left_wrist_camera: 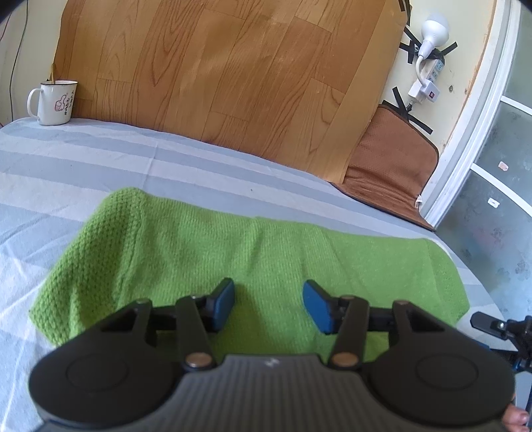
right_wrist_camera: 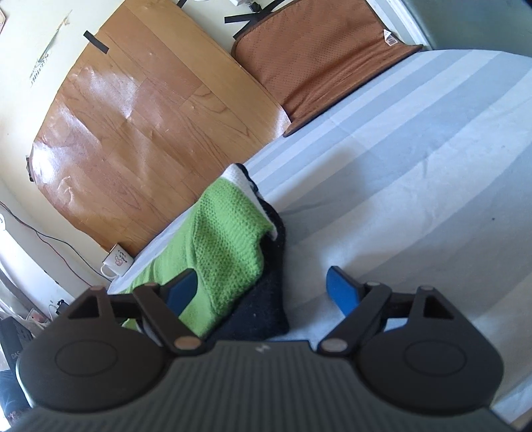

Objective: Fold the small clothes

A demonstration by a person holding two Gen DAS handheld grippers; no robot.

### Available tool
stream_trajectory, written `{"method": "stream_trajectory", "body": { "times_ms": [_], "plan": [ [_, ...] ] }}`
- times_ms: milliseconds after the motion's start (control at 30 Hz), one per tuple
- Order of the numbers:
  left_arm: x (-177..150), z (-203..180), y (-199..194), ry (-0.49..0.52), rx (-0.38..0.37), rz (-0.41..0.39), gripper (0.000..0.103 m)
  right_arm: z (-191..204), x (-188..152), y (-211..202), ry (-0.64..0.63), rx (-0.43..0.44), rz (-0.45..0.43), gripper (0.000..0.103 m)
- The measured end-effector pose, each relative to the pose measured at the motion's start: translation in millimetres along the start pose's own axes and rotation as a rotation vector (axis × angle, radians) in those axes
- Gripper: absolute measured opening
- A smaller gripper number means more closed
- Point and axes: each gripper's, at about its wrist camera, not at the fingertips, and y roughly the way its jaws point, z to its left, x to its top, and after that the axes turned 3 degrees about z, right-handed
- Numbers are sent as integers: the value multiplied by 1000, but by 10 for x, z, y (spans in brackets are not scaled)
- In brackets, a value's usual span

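Bedsheet [left_wrist_camera: 99,172] in pale blue and grey stripes covers the surface where you work, running back to a wood-grain panel [left_wrist_camera: 232,76] fixed to the wall. A brown mat [left_wrist_camera: 392,162] leans at the panel's side, and a white mug [left_wrist_camera: 55,101] stands on the sheet at the far edge against the panel. On the wall beside the mat, black tape holds a power strip [left_wrist_camera: 435,68] with a white bulb [left_wrist_camera: 434,28] plugged into it.

Your left gripper [left_wrist_camera: 268,305] hangs just above the green knit [left_wrist_camera: 216,252], its blue pads spread apart with nothing between them; the knit lies flat on the sheet and stretches away to both sides of the pads. At the lower right of that view, the tip of your right gripper [left_wrist_camera: 498,327] shows at the knit's corner.

From the right wrist, your right gripper [right_wrist_camera: 262,290] also stands wide open. Green knit [right_wrist_camera: 226,242] lies folded over a dark garment [right_wrist_camera: 266,299], with a white layer [right_wrist_camera: 247,186] showing at the edge between them. The left pad [right_wrist_camera: 181,292] sits over the green fold, the right pad [right_wrist_camera: 342,290] over bare sheet [right_wrist_camera: 415,182], and the pile's edge falls between them.
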Motion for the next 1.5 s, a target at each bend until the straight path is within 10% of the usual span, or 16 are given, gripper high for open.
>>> {"method": "stream_trajectory", "body": {
  "times_ms": [1033,1300,1500],
  "plan": [
    [47,143,-17,-59,-88,9,57,175,61,210,-16,27,65,87],
    [73,112,-1,-49,-82,24,57,215,30,394,-12,24,93,32],
    [161,145,13,-60,-74,61,42,507,58,253,-86,11,40,30]
  ]
}}
